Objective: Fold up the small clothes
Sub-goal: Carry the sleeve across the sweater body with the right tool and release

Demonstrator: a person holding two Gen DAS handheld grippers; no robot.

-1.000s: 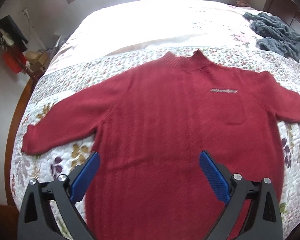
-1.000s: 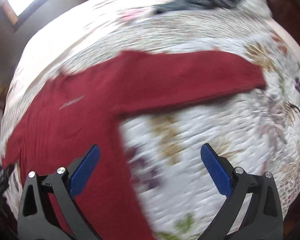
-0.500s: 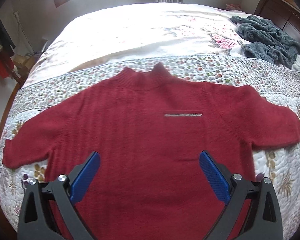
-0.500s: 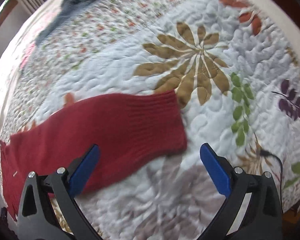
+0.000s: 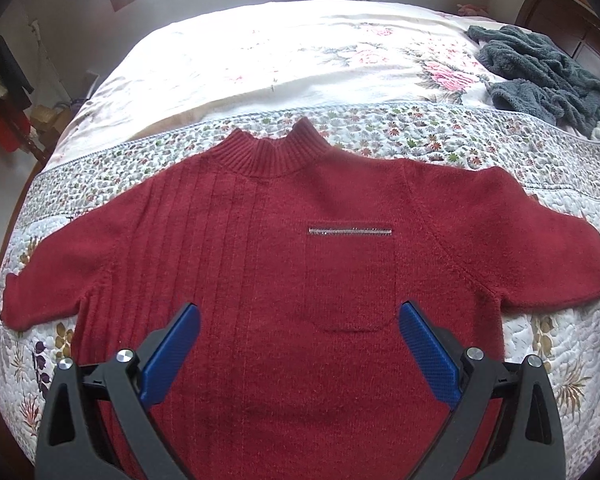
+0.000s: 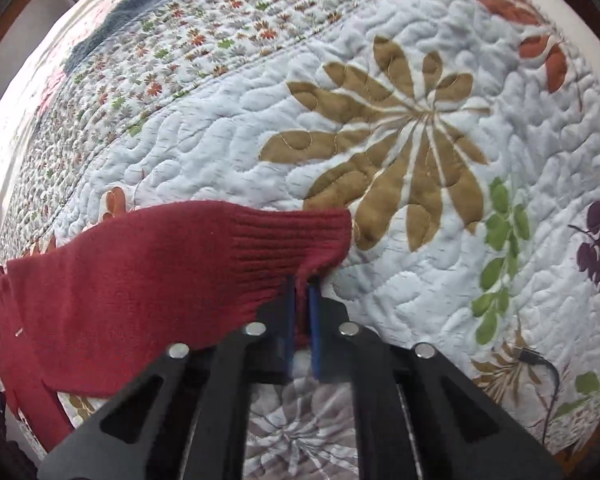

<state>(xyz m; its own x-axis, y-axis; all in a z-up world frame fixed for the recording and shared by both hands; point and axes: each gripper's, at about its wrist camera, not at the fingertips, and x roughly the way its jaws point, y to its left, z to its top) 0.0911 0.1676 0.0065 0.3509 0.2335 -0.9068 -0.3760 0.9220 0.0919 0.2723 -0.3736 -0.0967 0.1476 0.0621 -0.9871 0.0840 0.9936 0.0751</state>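
Quilt [image 5: 440, 140] on the bed carries a red knit sweater [image 5: 280, 280] spread flat with its zip pocket up, the left gripper [image 5: 300, 344] hovering wide apart above its lower body and the right gripper [image 6: 302, 292] clamped onto the ribbed sleeve cuff [image 6: 296, 236].

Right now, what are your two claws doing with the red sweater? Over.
Left gripper open above sweater. Right gripper shut on sleeve cuff. Sweater flat on quilt. Grey garment far off, nothing in the way.
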